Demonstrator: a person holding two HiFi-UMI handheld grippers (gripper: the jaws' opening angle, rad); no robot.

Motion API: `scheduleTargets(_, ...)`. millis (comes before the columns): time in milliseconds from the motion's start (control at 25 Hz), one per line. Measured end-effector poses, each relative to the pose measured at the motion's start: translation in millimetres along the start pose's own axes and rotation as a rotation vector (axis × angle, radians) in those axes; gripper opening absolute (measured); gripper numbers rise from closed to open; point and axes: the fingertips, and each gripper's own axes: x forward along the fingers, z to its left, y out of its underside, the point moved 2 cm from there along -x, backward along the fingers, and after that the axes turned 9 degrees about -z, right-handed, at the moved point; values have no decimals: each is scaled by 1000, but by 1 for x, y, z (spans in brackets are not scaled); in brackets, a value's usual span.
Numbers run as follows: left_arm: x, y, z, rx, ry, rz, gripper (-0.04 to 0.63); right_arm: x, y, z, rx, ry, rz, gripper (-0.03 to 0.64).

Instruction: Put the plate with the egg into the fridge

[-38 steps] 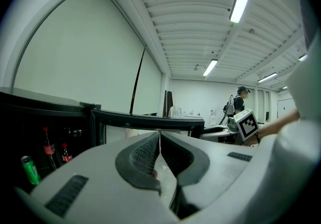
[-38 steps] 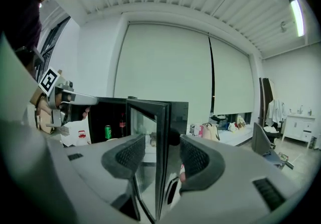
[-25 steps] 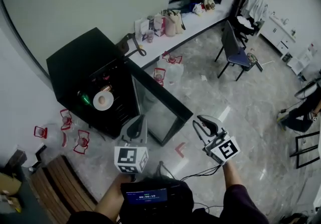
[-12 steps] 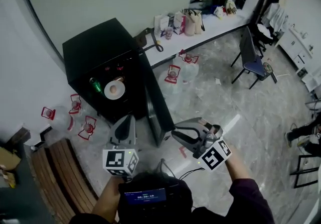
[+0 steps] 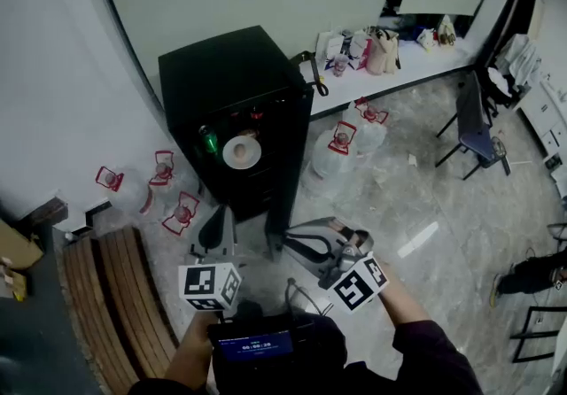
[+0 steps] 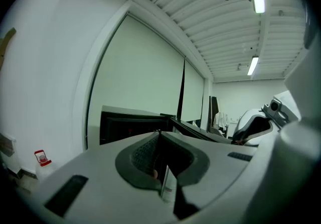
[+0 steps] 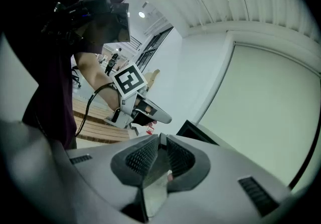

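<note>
The black fridge (image 5: pixel 232 88) stands open with its door (image 5: pixel 280 181) edge-on at its right. On a shelf inside lies the white plate (image 5: pixel 241 152) with the egg (image 5: pixel 242 151) on it. My left gripper (image 5: pixel 219 218) hovers low in front of the fridge, left of the door's bottom; its jaws meet at the tips, empty (image 6: pixel 158 132). My right gripper (image 5: pixel 288 244) points left at the door's lower edge. Its jaws have just been closing and now touch (image 7: pixel 159 137), with nothing showing between them. Neither gripper touches the plate.
A green bottle (image 5: pixel 209 141) stands left of the plate. Water jugs with red handles (image 5: pixel 182 212) sit left of the fridge, and others (image 5: pixel 341 138) to its right. A wooden bench (image 5: pixel 124 296) lies at lower left. At the back are a counter with bags (image 5: pixel 381 43) and a chair (image 5: pixel 474 119).
The view has swung, so the fridge now faces me with its door edge-on. Both grippers have moved left toward it. The right gripper's jaws, open before, have come together.
</note>
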Motion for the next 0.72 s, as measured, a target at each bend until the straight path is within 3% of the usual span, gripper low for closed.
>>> scheduleTargets(200,-9,-3,57,-10,-32,-6,11,67,-9,0,2,31,10,58)
scheduleTargets(480,-20,-6,124,-23,-49,-8,11,154,-11,-14,80,156,2,58)
scheduleTargets(720,-21,-2,156,-44,-41,7,11,167,-10,-44,356,305,-65,58)
